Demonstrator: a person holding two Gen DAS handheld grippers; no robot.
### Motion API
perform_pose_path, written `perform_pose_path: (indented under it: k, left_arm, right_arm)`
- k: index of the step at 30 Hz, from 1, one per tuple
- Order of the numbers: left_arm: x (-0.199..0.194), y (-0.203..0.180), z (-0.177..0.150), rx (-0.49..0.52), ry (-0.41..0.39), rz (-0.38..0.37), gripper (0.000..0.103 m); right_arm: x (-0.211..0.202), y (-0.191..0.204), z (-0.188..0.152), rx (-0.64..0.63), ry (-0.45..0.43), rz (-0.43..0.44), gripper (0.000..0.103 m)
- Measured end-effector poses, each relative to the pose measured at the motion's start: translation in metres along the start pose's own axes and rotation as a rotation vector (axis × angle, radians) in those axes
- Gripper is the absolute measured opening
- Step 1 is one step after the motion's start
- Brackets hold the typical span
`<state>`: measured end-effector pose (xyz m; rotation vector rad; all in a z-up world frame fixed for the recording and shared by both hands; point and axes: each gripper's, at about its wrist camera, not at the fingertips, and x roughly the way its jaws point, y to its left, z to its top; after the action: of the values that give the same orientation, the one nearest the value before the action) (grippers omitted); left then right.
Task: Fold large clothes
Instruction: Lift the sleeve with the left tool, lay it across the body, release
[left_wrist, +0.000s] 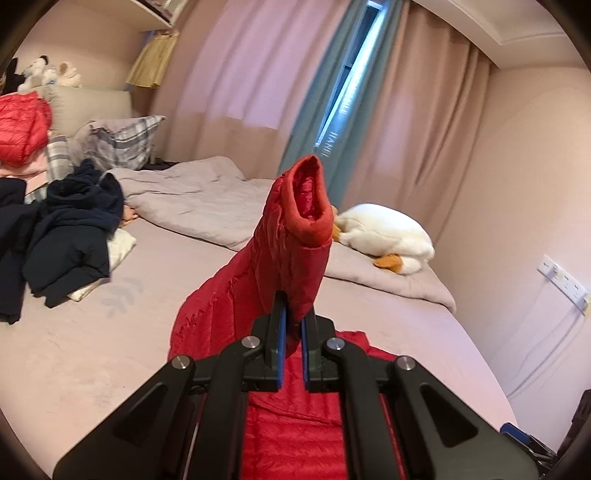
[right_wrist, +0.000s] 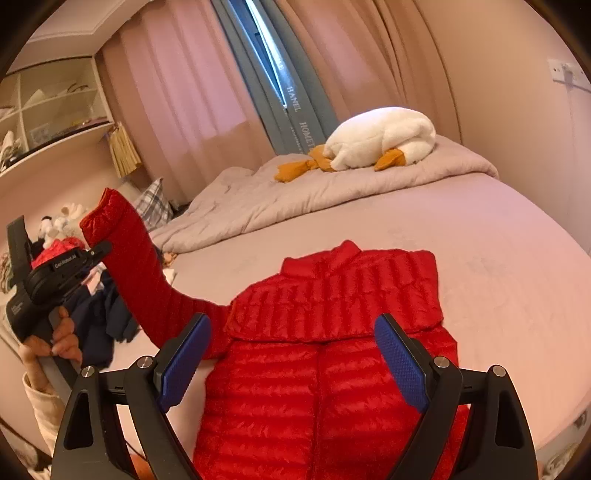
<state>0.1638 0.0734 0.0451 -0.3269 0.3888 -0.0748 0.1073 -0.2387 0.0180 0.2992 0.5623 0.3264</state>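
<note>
Left tongs (left_wrist: 291, 325) pinch the red jacket's sleeve (left_wrist: 295, 251), lifted cuff-up; only the right view shows the jacket (right_wrist: 332, 332) flat on the bed (right_wrist: 498, 277) beneath the wide-open, empty right tongs (right_wrist: 291, 365).

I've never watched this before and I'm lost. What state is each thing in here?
Red down jacket: flat on the bed, one sleeve lifted.
Left hand-held gripper: shut on the sleeve.
Right hand-held gripper: open, above the jacket.
Curtains: nearly drawn.
</note>
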Motion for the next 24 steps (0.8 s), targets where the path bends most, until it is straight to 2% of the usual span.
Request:
perform_pose_path:
  k: [12,24]
  left_arm:
    - [0.006,-0.04,-0.017,0.058,0.066,-0.126,0.006]
    - [0.024,-0.075,-0.048,0.147,0.174,-0.209,0.006]
  right_arm:
    - [-0.008,-0.013,-0.003,0.04,-0.001,-0.027,0.089]
    - [-0.013,-0.029,-0.004,0.077,-0.012,-0.068,0.089]
